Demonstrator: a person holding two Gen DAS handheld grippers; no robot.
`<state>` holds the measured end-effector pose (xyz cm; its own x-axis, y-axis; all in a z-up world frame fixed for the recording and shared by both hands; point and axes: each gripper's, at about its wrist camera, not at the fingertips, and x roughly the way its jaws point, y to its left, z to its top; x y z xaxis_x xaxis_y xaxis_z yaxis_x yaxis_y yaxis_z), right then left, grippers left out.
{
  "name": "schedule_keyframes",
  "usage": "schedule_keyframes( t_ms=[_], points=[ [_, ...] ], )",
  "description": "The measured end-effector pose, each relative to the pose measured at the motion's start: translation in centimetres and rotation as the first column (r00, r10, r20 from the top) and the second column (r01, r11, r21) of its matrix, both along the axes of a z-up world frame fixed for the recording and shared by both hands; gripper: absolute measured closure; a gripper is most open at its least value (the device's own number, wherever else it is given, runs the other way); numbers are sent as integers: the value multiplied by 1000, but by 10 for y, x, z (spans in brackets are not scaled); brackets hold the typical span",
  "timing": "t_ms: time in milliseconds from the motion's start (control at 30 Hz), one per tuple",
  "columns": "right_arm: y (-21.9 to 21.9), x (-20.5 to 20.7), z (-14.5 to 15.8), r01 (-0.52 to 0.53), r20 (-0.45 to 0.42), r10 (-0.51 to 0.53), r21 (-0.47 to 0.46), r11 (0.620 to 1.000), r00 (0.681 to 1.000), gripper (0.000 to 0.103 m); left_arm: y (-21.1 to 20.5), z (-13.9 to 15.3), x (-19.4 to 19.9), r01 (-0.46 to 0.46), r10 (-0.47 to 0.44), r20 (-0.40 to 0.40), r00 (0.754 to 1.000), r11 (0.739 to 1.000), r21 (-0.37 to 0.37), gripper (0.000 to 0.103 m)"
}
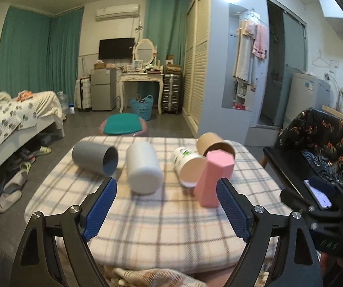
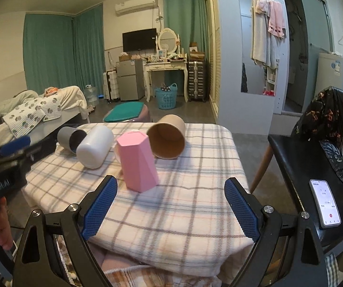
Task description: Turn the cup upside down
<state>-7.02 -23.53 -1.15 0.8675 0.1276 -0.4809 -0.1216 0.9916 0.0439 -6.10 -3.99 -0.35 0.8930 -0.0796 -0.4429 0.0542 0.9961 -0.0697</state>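
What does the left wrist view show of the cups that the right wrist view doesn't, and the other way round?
Only the left wrist view shows the white printed paper cup lying behind the pink cup.

Only the right wrist view looks straight into the brown paper cup, and shows the left gripper.

Both show the grey cup and white cup on their sides, the pink one standing closed end up, and the phone.
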Motion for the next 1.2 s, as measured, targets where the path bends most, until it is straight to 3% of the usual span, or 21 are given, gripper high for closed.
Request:
schedule_keyframes(
  t_ms=[100, 367, 1200],
  points=[
    [4, -5, -1, 5, 36, -6, 13, 1000, 999, 0, 4, -10, -5, -13, 13, 3, 1000, 1000, 16, 10],
    [9, -14, -4, 22, 83, -25, 46, 999, 996, 0, 7, -23, -15, -64, 62, 24, 998, 996, 59, 4],
    [20, -12, -17, 27, 49, -29, 41, 999, 998, 0, 19, -29, -21, -80, 80, 8, 997, 995, 55, 4]
  ],
)
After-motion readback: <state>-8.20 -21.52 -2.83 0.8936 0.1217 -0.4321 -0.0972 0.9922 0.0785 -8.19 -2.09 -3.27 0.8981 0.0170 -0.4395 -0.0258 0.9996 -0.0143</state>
